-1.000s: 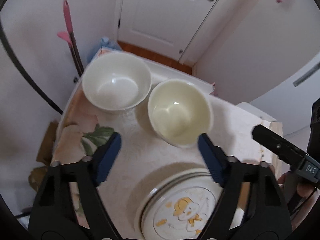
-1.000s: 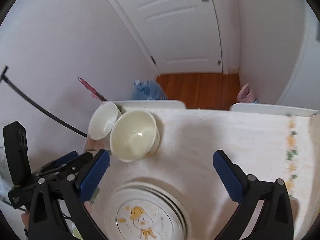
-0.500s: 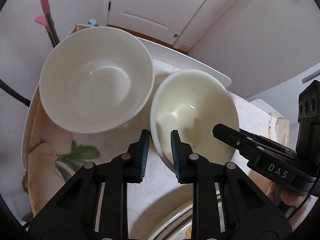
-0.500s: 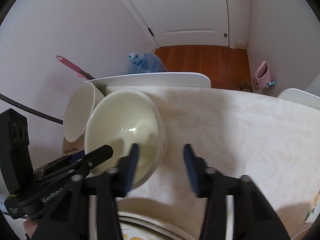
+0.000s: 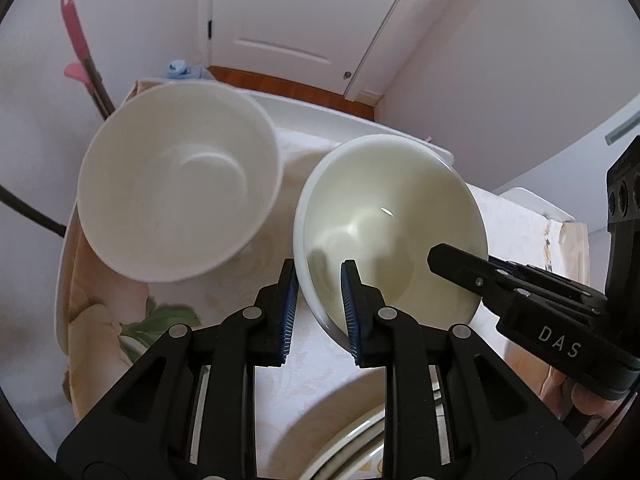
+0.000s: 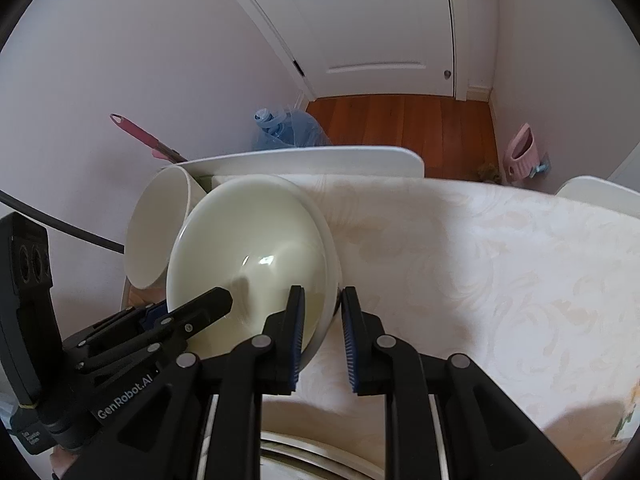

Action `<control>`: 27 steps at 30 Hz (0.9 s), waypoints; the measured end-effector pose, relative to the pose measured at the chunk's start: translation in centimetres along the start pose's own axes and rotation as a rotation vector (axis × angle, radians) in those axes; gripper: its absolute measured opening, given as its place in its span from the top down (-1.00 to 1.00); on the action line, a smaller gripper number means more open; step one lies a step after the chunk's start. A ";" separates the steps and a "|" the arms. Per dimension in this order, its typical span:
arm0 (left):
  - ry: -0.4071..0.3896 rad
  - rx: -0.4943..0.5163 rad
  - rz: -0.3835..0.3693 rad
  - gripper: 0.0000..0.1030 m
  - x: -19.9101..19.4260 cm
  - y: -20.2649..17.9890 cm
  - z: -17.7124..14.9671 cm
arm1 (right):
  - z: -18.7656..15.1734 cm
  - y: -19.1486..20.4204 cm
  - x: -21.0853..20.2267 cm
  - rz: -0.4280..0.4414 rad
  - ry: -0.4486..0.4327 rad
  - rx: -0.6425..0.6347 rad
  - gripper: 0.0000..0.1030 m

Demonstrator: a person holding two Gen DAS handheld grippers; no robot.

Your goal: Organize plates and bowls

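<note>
both tools [image 5: 318,312] [image 6: 322,334] pinch opposite rims of the cream bowl [image 5: 394,224].

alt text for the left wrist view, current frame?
The left gripper is closed on the near rim of a cream bowl, which the right gripper holds from the right side. A larger white bowl sits to its left on a pale tablecloth; a white door stands behind.

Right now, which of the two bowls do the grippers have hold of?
The pale yellow glossy bowl: both the left gripper and right gripper pinch its rim. The white matte bowl beside it sits untouched.
</note>
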State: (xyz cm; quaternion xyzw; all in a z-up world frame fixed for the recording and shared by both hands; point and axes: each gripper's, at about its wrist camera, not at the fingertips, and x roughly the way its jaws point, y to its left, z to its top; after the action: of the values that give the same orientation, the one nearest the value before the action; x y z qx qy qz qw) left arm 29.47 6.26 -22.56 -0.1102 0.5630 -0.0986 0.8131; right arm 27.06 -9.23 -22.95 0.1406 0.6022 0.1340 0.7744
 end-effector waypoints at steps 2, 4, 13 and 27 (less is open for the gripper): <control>-0.014 0.013 -0.004 0.63 -0.8 -0.7 0.1 | 0.0 -0.1 -1.0 0.004 -0.018 0.004 0.67; -0.037 0.031 -0.007 0.63 -2.1 -1.5 0.0 | 0.0 -0.3 -1.9 0.011 -0.039 0.012 0.67; -0.114 0.116 -0.044 0.63 -8.0 -8.5 -1.1 | -2.0 -2.6 -11.0 0.027 -0.152 0.041 0.67; -0.080 0.254 -0.138 0.62 -10.2 -21.7 -9.8 | -10.6 -11.0 -22.9 -0.062 -0.237 0.130 0.67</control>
State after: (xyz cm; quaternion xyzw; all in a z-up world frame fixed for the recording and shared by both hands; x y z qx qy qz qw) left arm 15.94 -12.27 -10.44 -0.0490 0.5043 -0.2204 0.8335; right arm 11.70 -27.41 -9.11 0.1865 0.5181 0.0531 0.8331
